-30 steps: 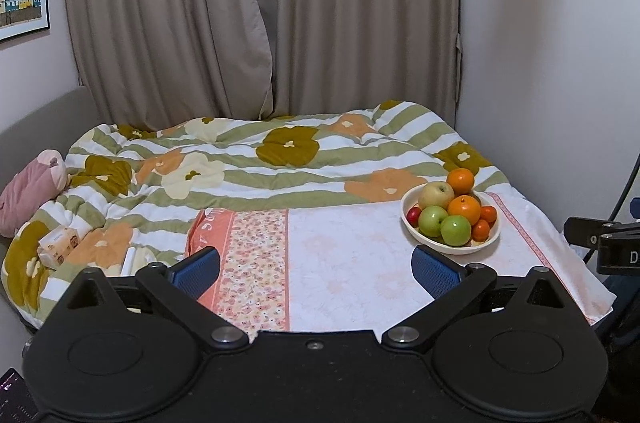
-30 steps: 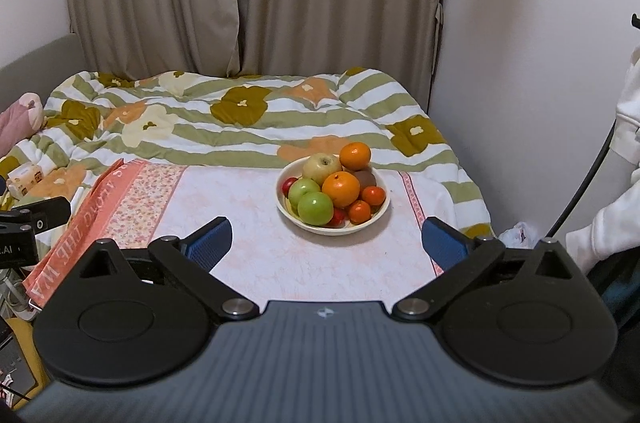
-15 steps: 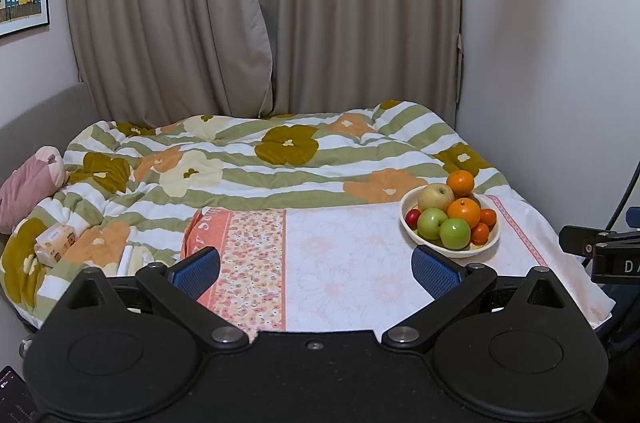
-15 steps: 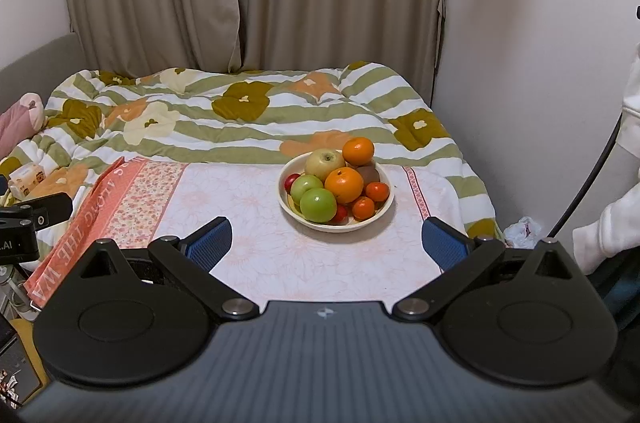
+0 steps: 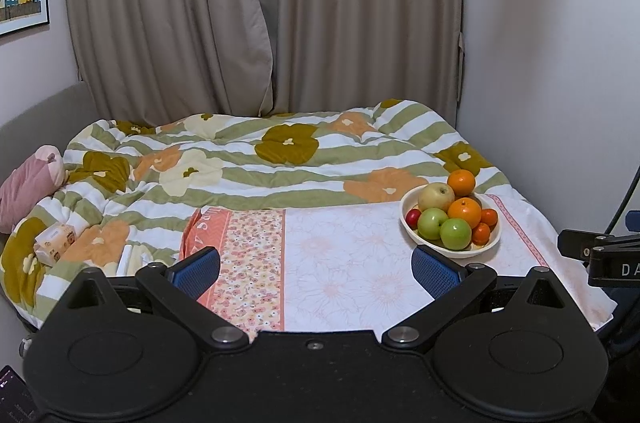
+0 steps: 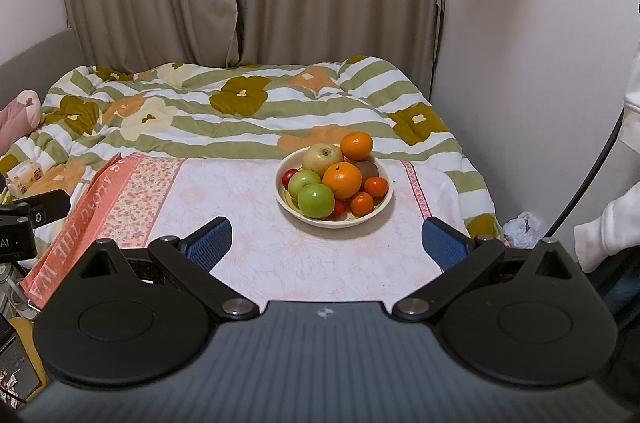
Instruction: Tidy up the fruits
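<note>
A cream bowl piled with fruit stands on a pink floral cloth spread over the bed. In it are two green apples, a yellowish apple, two large oranges, small tangerines, a brown kiwi and small red fruits. In the left wrist view the bowl sits at the right, beyond my right fingertip. My left gripper is open and empty, short of the cloth's near edge. My right gripper is open and empty, just in front of the bowl.
A green-striped flowered duvet covers the bed behind the cloth. A pink plush and a tissue pack lie at the left. Curtains and a wall close the far and right sides. The other gripper's tip shows at the right edge.
Both grippers have moved slightly forward toward the bed; the bowl sits a little nearer in the right wrist view. Both stay open and empty.
</note>
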